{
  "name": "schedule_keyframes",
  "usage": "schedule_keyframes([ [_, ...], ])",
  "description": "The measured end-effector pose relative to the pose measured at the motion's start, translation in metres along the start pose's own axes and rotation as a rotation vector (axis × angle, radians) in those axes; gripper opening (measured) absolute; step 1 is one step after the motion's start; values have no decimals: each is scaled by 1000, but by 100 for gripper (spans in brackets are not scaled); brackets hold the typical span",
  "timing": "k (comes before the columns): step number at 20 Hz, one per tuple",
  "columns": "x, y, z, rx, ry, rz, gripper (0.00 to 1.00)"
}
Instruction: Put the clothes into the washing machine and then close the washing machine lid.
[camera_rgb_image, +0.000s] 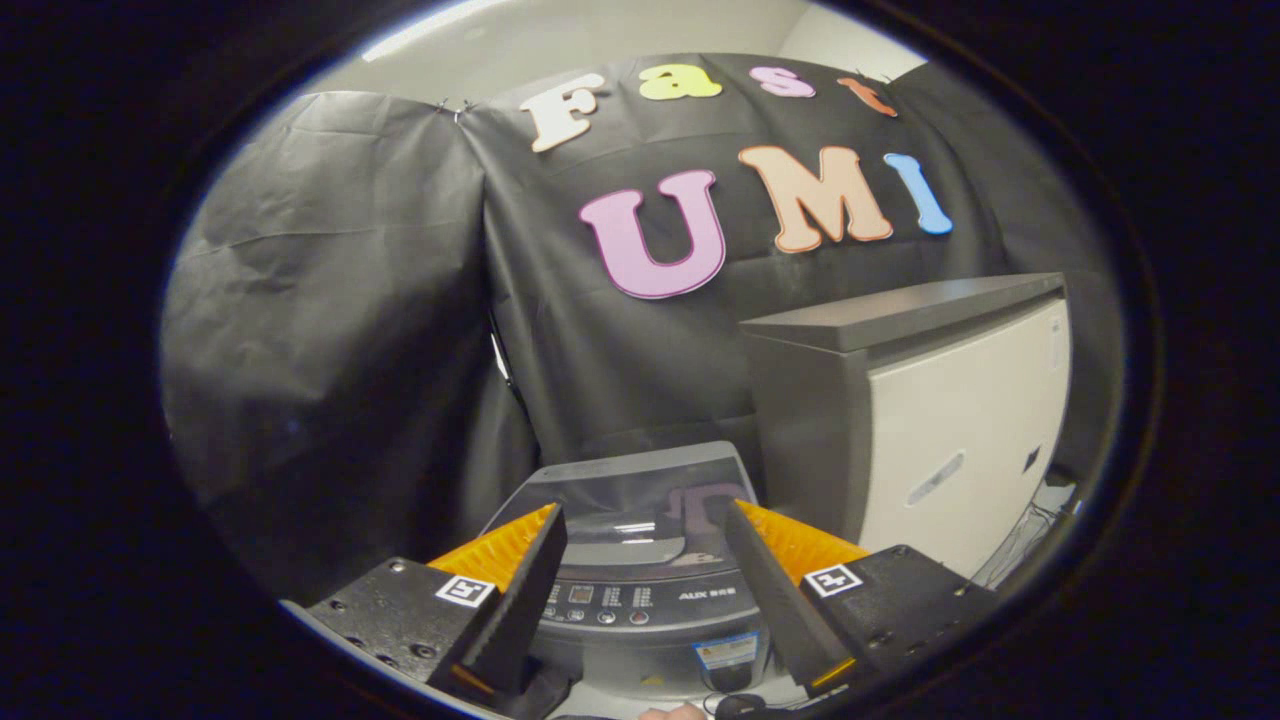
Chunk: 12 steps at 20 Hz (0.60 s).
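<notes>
Hung across the back, a black cloth wall (340, 300), creased and draped to close off the booth. To the right of the fingers and beyond them, a tall pale cabinet (960, 420) with a grey top, standing just beside the washing machine, an oval recess on its front probably serving as a handle. Straight ahead and low, between the fingers, the washing machine (640, 600): a top loader seen from the front, control panel with small buttons facing this way. Lid (640, 490) lying flat and shut over the tub, glossy enough to mirror the wall behind. Would need lifting before anything could go in, so task judged at its very start or paused between steps; cannot tell which.

No clothes to be made out anywhere ahead; whether any lie inside under the lid cannot be told.

Gripper (645, 545) held level and raised, pointed square at the machine, likely for lining up an approach. Fingers spread wide apart, nothing between them, touching nothing. A square marker tag on each finger block. Low down near the machine's base, a sticker on its front, dark cables on the floor, and a sliver of something pale, too small to identify.
</notes>
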<state>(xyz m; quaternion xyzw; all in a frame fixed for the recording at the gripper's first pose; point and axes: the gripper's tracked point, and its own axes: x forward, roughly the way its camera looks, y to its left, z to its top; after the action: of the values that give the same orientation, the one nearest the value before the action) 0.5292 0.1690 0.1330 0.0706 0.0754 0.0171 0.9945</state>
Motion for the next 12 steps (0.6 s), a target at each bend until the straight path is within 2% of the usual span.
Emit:
schedule_keyframes([
  [6,-23,-21,2,-85,-56,-16,97],
  [12,-43,-30,-7,-117,-81,-16,97],
])
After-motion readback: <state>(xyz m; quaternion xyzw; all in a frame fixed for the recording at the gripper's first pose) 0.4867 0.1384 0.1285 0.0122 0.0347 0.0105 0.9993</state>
